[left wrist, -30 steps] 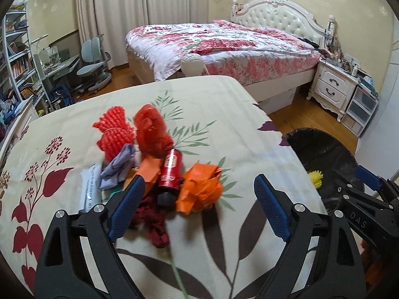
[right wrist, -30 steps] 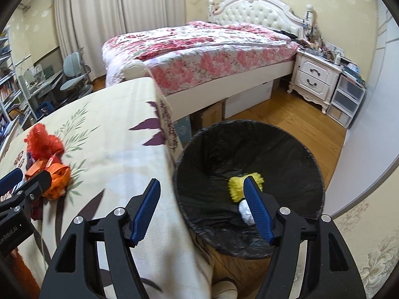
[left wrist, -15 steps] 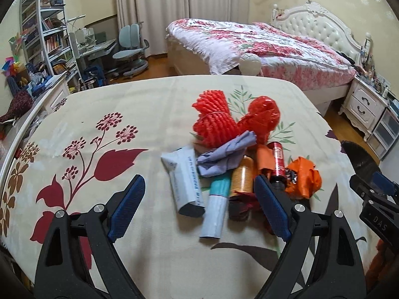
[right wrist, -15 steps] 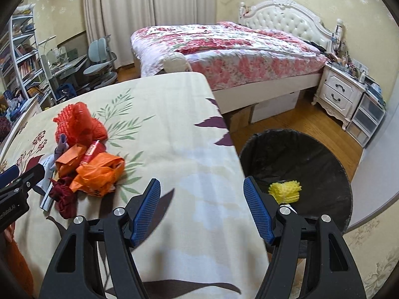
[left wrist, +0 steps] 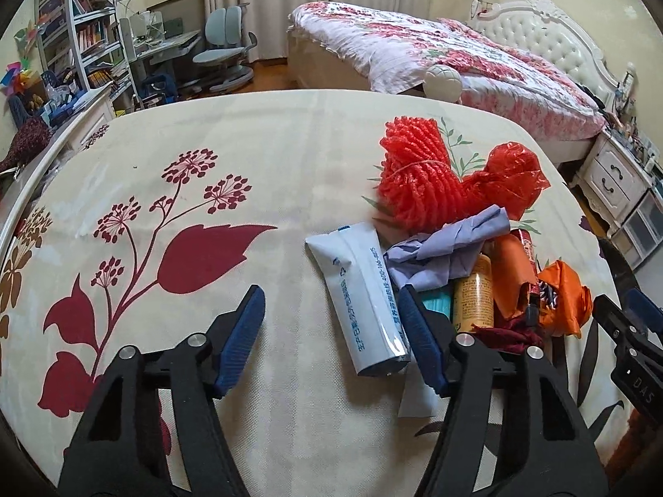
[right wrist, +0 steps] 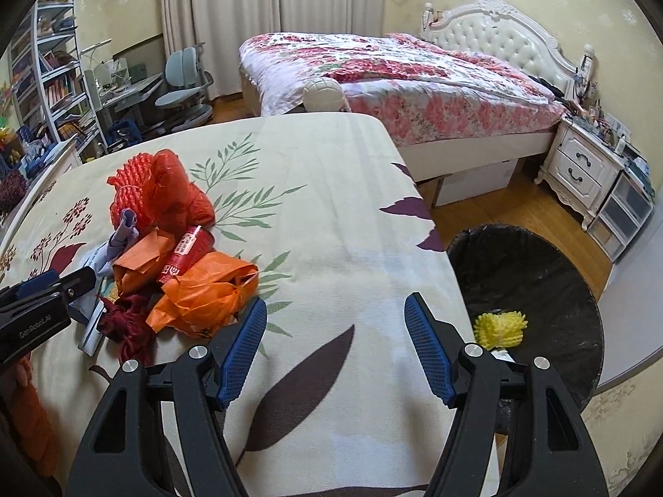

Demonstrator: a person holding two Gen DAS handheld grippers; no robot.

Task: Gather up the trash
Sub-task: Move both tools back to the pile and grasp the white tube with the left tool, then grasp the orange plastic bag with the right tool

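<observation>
Trash pile on the flowered table, both grippers above it and holding nothing.

The white tube (left wrist: 364, 298) lies at the near edge of the pile, just beside the right finger (left wrist: 418, 339) of the left gripper (left wrist: 331, 339) and mostly outside the gap — the jaws are closing, with only bare cloth between them. Behind the tube are the lilac crumpled paper (left wrist: 447, 248), the red foam net (left wrist: 418, 174) and the orange plastic bag (left wrist: 563, 294). The right gripper (right wrist: 335, 348) stands partly open over the tablecloth (right wrist: 331, 215), empty, with the orange bag just left of its left finger. Only the right wrist view shows the black bin (right wrist: 534, 273) on the floor beside the table, with a yellow foam net (right wrist: 501, 327) inside; only the left wrist view shows the tube whole.
</observation>
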